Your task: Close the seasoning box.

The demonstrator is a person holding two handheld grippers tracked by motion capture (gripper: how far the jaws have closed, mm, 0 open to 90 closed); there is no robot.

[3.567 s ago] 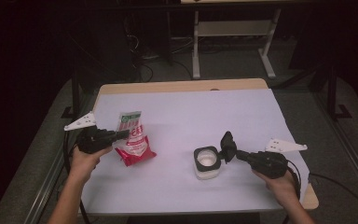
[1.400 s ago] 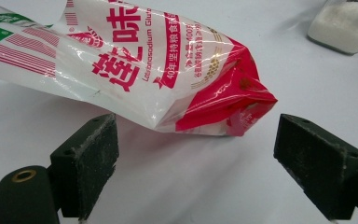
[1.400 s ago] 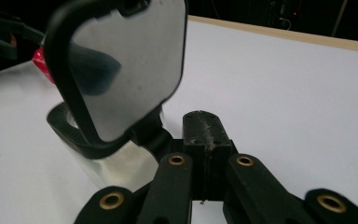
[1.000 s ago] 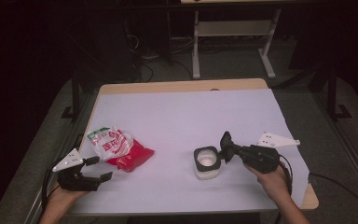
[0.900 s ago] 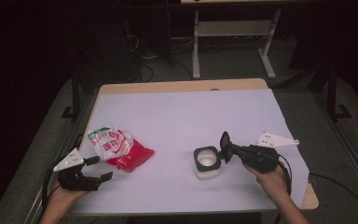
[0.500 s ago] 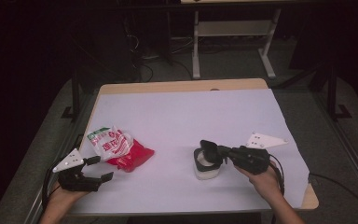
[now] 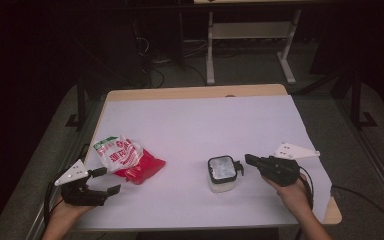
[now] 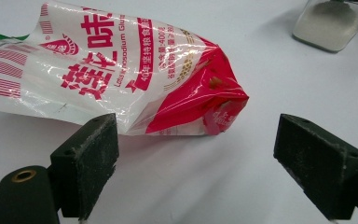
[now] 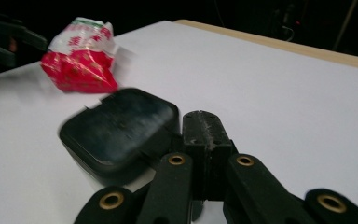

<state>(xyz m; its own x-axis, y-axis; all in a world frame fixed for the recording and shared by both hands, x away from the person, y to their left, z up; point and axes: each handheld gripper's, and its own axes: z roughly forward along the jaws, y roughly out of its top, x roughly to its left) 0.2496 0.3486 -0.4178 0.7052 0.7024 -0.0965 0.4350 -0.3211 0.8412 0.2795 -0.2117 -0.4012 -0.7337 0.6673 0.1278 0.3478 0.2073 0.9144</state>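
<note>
**Jar and packet on a white-covered table, one gripper beside each**

White sheeting covers the table (image 7: 190, 125), with a strip of bare wood along its far edge and a dark room beyond.

At about five o'clock from the table's middle stands a small jar (image 7: 223, 174) with a black rim and pale powder inside. In the right gripper view its dark lid (image 9: 121, 133) shows blurred, with a tab on its side running toward the jaws. The right gripper (image 7: 250, 160) lies just beside the jar at its three o'clock, pointing at it, with its jaws pressed together; whether the tips touch the tab I cannot tell.

Well apart, at about nine o'clock from the jar, a red and white plastic packet (image 7: 127, 159) lies flat on the sheet, its red end toward the jar. The left gripper (image 7: 107, 181) sits at the packet's seven o'clock, near the table's front edge, with its jaws spread wide and nothing between them. In the left gripper view the packet (image 8: 121, 74) lies just beyond the pads (image 8: 86, 161), apart from them.
</note>
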